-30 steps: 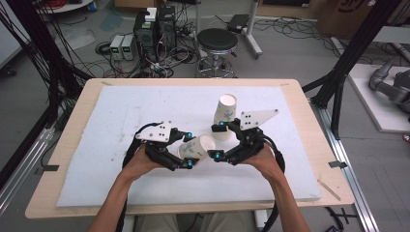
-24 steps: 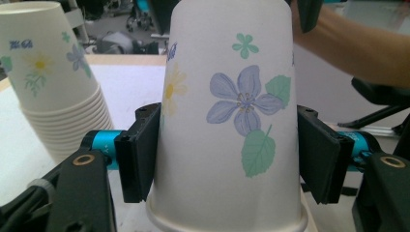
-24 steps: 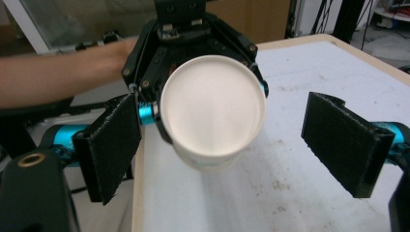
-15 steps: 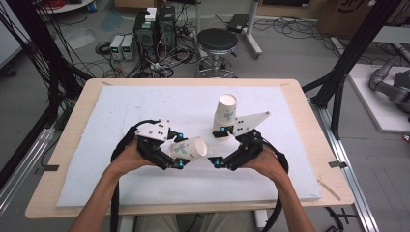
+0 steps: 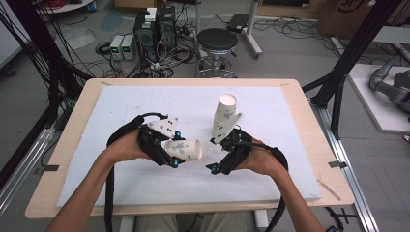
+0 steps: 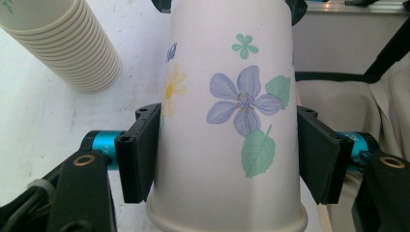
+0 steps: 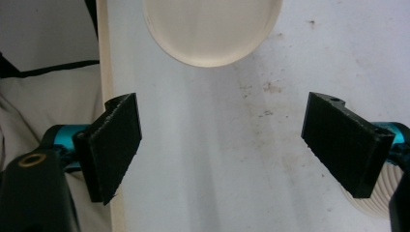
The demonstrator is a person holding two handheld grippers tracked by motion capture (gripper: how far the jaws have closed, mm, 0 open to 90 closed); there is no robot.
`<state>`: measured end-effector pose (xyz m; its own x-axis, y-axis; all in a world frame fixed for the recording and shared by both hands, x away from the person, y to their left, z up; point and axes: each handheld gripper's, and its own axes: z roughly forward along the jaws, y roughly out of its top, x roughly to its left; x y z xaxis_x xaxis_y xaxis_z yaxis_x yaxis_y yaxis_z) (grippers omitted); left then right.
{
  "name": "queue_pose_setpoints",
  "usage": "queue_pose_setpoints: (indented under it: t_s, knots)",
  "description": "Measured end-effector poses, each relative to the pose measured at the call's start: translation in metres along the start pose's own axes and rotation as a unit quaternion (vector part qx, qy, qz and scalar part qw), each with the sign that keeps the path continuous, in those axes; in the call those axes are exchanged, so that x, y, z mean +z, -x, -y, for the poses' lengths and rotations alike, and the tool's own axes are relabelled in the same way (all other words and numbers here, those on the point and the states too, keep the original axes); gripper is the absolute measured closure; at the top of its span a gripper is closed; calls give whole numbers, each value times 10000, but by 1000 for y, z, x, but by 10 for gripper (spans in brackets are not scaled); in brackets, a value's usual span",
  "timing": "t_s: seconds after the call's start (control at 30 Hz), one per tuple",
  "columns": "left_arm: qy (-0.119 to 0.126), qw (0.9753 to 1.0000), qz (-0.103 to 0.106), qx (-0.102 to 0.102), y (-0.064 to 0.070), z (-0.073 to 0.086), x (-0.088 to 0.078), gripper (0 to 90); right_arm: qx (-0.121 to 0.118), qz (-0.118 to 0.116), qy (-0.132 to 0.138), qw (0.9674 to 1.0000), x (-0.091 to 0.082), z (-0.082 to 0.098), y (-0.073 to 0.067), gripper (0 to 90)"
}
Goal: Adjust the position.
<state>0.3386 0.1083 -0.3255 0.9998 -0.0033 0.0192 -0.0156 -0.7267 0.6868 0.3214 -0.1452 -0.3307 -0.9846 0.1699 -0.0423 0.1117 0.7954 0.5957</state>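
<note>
A white paper cup [image 5: 185,149] printed with flowers lies on its side above the white board [image 5: 270,179]. My left gripper [image 5: 175,151] is shut on it, pads pressing both sides near the rim [image 6: 227,145]. Its round bottom [image 7: 212,29] faces my right gripper [image 5: 211,154], which stands open a short way to the right, nothing between its jaws [image 7: 232,145]. A stack of nested paper cups [image 5: 225,116] stands upside down behind the right hand, also seen as the stack [image 6: 63,43] at the upper left of the left gripper view.
The white board covers a wooden table [image 5: 309,116]. Black frame posts [image 5: 348,63] rise at the right and left edges. A stool [image 5: 217,43] and electronics boxes [image 5: 154,26] stand on the floor beyond the far edge.
The left gripper has risen and shifted slightly left with the cup. The right gripper has drawn away from the cup, so a gap now lies between them.
</note>
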Motion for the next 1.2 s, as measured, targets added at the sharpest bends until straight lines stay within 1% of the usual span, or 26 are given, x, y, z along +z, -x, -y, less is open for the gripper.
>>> queue_pose_setpoints:
  t_s: [0.07,0.1,0.27,0.3,0.4,0.43,0.47,0.53,0.6,0.63,0.77,0.93,1.03,1.07,1.1,1.17,1.2]
  knots:
    - [-99,9999,17,8,-1,-2,1,320,-20,18,-104,9999,1,-2,0,147]
    - [-99,9999,17,8,-1,-2,1,320,-58,28,-154,9999,2,-3,0,147]
    - [-248,9997,75,-3,-1,-3,4,320,-87,7,-238,9997,4,-6,1,147]
    - [-271,9996,81,-7,0,-3,5,320,-131,-13,-287,9995,5,-8,1,147]
    - [-386,9992,102,26,0,-5,9,320,-125,-23,-388,9992,7,-11,0,148]
    - [-389,9992,106,28,0,-6,10,320,-156,-27,-363,9992,8,-12,0,148]
    - [-424,9990,118,53,0,-6,12,320,-141,-55,-396,9991,9,-13,-1,148]
    - [-488,9987,129,80,0,-8,15,320,-199,-74,-450,9988,12,-15,-2,148]
    - [-485,9987,133,64,1,-8,16,320,-230,-105,-490,9985,15,-17,-3,148]
    - [-489,9987,122,54,0,-9,17,320,-199,-115,-525,9984,15,-17,-4,148]
    - [-520,9986,116,46,0,-10,18,320,-248,-138,-505,9983,17,-19,-3,149]
    - [-553,9983,133,79,-1,-13,21,320,-265,-169,-548,9980,21,-23,-5,149]
    - [-595,9981,160,96,0,-14,24,320,-308,-152,-490,9982,22,-25,-6,150]
    - [-571,9982,164,57,1,-14,25,320,-320,-138,-468,9983,23,-25,-5,151]
    - [-571,9982,164,57,1,-14,25,320,-257,-160,-497,9983,22,-25,-6,151]
    - [-589,9981,164,54,0,-13,25,320,-285,-141,-458,9984,22,-25,-6,157]
    - [-625,9979,164,94,0,-13,25,320,-293,-145,-453,9984,22,-25,-6,158]
